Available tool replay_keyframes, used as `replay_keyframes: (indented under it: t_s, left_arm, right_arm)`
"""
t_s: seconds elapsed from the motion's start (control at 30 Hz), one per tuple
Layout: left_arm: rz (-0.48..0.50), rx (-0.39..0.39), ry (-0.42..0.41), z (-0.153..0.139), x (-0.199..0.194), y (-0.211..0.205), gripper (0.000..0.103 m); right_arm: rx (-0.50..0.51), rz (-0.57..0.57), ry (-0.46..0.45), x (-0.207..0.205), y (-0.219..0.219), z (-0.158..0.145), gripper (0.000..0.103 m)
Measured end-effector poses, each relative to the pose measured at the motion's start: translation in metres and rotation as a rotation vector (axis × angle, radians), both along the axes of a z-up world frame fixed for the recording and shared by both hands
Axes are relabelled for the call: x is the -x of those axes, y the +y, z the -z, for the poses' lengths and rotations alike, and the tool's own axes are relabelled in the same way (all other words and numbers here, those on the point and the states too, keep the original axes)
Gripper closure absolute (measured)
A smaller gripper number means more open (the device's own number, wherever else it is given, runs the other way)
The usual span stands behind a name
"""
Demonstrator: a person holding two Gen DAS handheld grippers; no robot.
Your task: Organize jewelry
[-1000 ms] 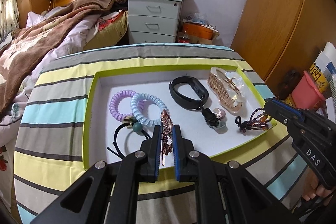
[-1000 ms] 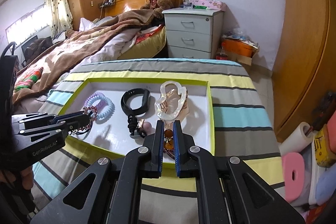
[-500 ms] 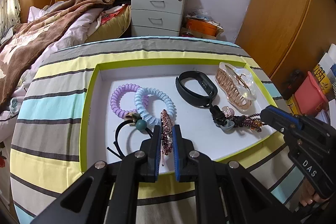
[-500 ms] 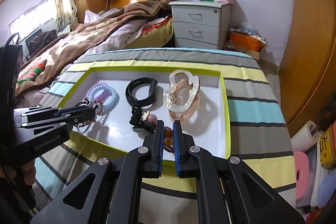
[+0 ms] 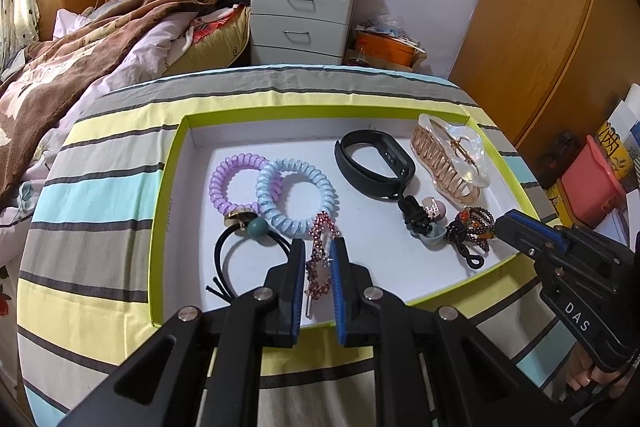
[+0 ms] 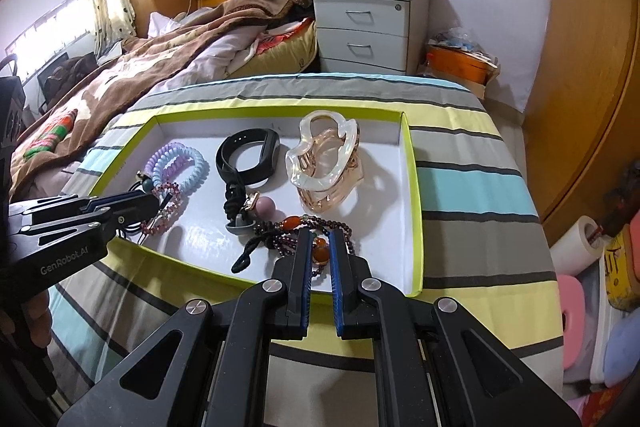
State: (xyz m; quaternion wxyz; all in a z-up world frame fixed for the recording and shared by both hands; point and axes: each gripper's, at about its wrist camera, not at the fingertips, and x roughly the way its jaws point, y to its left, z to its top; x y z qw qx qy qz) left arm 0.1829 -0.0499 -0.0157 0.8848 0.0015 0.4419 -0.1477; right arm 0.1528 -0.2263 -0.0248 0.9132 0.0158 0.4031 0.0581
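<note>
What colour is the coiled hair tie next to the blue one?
Light purple coiled hair tie, seen best in the left wrist view.

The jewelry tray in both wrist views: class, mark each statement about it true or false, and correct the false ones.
1. The left gripper straddles a pink rhinestone hair clip. True.
2. The black wristband lies outside the tray. False: it lies inside.
3. The right gripper is at the beaded bracelet. True.
4. The purple coil hair tie and blue coil hair tie lie far apart. False: they overlap.
5. The clear claw clip rests on the striped cloth. False: it is in the tray.
</note>
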Motion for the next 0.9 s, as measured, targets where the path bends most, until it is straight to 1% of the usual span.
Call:
replay_keyframes:
  t_s: [0.13, 0.23, 0.4, 0.47, 0.53, 0.6, 0.7, 0.73, 0.77, 0.9]
  left_arm:
    - [-0.004, -0.001, -0.004, -0.001, 0.001, 0.0, 0.084]
    - [-0.007, 0.0, -0.006, -0.002, 0.001, 0.0, 0.077]
    - [-0.007, -0.003, -0.006, -0.003, 0.002, 0.0, 0.073]
    - [-0.007, -0.002, -0.009, -0.004, 0.004, 0.0, 0.067]
    - [-0.009, 0.0, -0.01, -0.005, 0.005, 0.001, 0.064]
    - [-0.012, -0.003, -0.01, -0.005, 0.006, 0.001, 0.063]
    - [-0.014, -0.006, -0.015, -0.007, 0.011, 0.001, 0.061]
    - [-0.018, -0.009, -0.019, -0.008, 0.013, 0.001, 0.06]
    - [-0.022, -0.015, -0.028, -0.01, 0.016, 0.0, 0.058]
    - [-0.033, -0.02, -0.06, -0.018, 0.028, 0.001, 0.056]
  right_arm:
    - [0.004, 0.001, 0.005, -0.001, 0.0, 0.001, 0.094]
    - [0.007, 0.001, 0.004, -0.001, 0.0, 0.001, 0.094]
    - [-0.003, 0.002, -0.003, 0.0, 0.0, 0.0, 0.094]
    - [-0.003, 0.006, -0.004, 0.002, 0.001, 0.0, 0.092]
    - [0.004, 0.014, -0.01, 0.003, 0.001, -0.001, 0.09]
    - [-0.007, 0.016, -0.016, 0.006, 0.001, -0.003, 0.09]
    - [-0.016, 0.022, -0.029, 0.011, 0.0, -0.007, 0.081]
    - [-0.023, 0.021, -0.033, 0.013, 0.001, -0.008, 0.075]
    - [-0.027, 0.02, -0.037, 0.015, 0.001, -0.01, 0.071]
    - [-0.035, 0.018, -0.056, 0.026, 0.005, -0.016, 0.07]
